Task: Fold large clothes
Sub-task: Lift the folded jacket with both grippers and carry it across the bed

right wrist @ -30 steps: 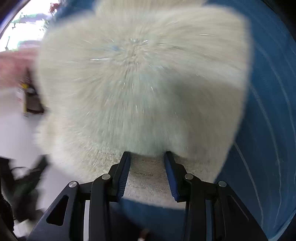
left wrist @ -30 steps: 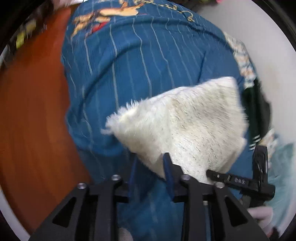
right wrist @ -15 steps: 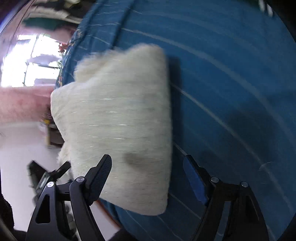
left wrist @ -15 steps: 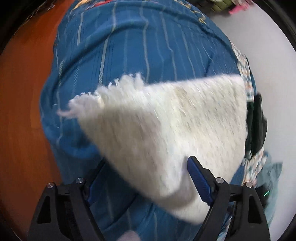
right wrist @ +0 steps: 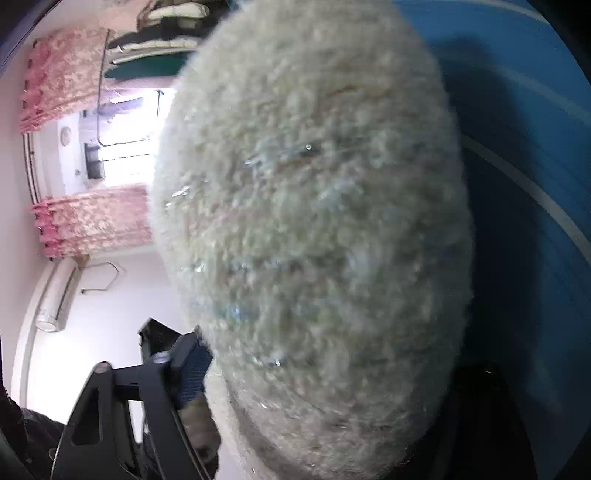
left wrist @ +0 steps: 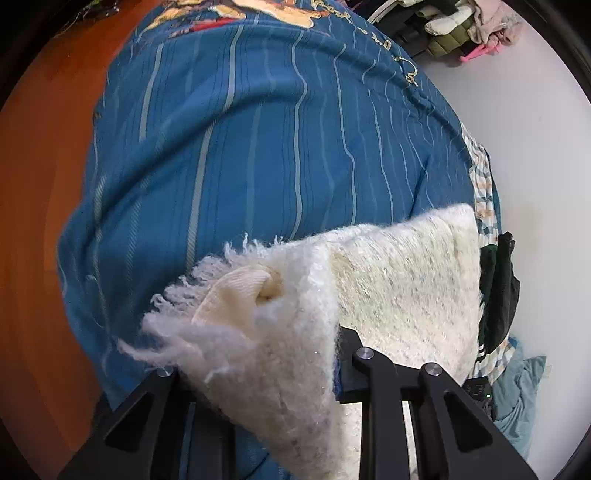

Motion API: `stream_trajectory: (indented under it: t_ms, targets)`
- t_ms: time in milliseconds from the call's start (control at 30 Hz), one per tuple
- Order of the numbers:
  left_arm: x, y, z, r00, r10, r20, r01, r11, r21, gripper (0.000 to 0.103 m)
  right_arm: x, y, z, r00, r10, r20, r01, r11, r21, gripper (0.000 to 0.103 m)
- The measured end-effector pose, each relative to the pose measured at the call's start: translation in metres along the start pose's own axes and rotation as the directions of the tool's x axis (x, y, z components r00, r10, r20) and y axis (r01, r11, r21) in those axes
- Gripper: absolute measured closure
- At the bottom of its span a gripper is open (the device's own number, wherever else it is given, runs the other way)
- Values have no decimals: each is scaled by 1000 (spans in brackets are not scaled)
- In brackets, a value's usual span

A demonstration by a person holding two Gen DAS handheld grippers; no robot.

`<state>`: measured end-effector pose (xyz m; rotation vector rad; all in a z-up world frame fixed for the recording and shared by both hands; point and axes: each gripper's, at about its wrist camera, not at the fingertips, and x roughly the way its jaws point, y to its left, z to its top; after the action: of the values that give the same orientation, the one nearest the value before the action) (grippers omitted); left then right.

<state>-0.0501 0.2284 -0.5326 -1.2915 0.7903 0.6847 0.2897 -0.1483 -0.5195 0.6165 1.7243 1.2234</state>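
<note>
Blue striped bedspread under fluffy white garment. Left tool clamped on its fringed edge; right tool grip hidden, cannot tell. Risk: slippery pile sliding free, spoiling fold.

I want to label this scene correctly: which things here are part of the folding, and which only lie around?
Part of the job:
fluffy cream-white woolly garment
left gripper
right gripper

Lying about:
blue striped bedspread
dark green garment
pink lace curtains

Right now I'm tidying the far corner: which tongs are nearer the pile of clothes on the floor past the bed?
Left. The left tongs, around the fluffy white garment, face the pile beyond the blue bedspread. The right tongs show no such pile.
</note>
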Motion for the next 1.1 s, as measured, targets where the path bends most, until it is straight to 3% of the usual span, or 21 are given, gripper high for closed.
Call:
stream_trajectory:
  t_ms: [100, 233, 367, 567, 700, 833, 1000, 1100]
  targets:
    - [-17, -12, 5, 1000, 20, 3, -20, 999, 50, 84, -1, 17, -3, 999, 36, 39, -37, 999, 5, 45]
    - [-36, -39, 17, 999, 33, -1, -33, 991, 126, 84, 0, 47, -11, 993, 86, 83, -88, 996, 16, 49]
    - [-57, -72, 36, 1000, 6, -7, -5, 982, 191, 84, -10, 79, -9, 984, 114, 134, -120, 992, 33, 50]
    - [-59, -158, 81, 996, -66, -58, 81, 944, 319, 84, -47, 137, 11, 953, 150, 264, -164, 986, 31, 50]
    - [-47, -230, 113, 981, -157, -115, 190, 901, 389, 84, -95, 176, 32, 908, 154, 390, -172, 985, 11, 50]
    - [-15, -315, 140, 947, -248, -202, 313, 847, 429, 84, -145, 204, 66, 849, 136, 510, -158, 987, -1, 50]
    - [37, -427, 146, 915, -307, -263, 400, 777, 485, 84, -222, 207, 116, 778, 120, 616, -147, 989, -7, 50]
    - [70, -478, 142, 904, -324, -280, 425, 758, 495, 84, -284, 193, 142, 749, 118, 652, -149, 989, -7, 50]
